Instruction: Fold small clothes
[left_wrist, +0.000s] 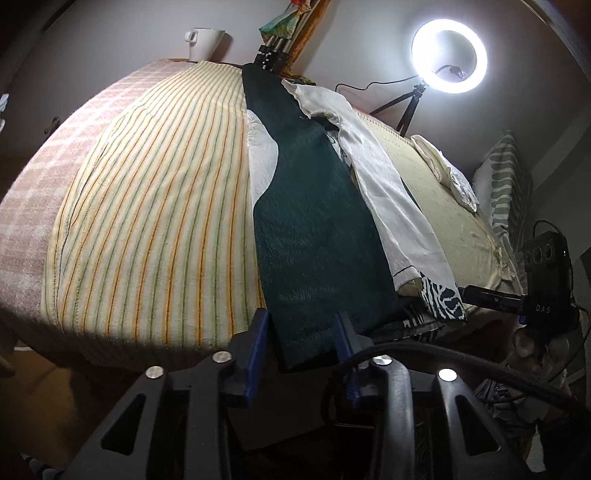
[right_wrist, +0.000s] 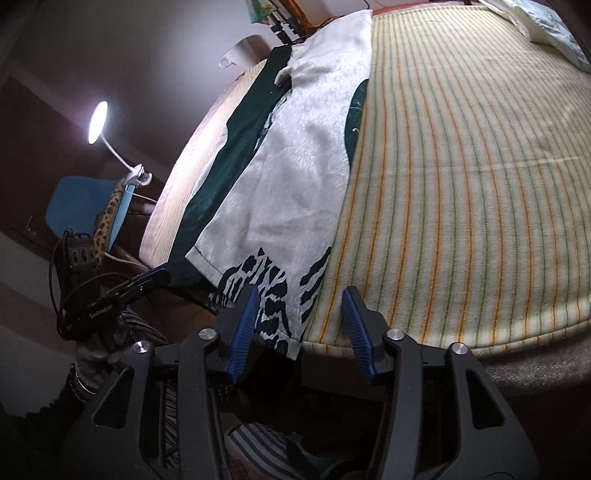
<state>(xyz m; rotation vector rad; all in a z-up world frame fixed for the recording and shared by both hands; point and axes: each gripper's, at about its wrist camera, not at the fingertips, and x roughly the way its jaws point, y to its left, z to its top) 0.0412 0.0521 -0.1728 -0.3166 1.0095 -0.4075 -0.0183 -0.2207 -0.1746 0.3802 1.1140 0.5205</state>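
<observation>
Here I am straddling the dark green cloth (left_wrist: 314, 229) near edge with my left claw (left_wrist: 301, 332) spread, while my right claw (right_wrist: 299, 314) is hanging spread over the white patterned garment (right_wrist: 295, 166).

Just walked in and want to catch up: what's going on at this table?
A person holds a gripper in each hand at the near edge of a striped towel. The left gripper straddles the hem of a dark green garment; the right gripper stands open at the zebra-print hem of its white side. Folding hasn't visibly started yet.
</observation>
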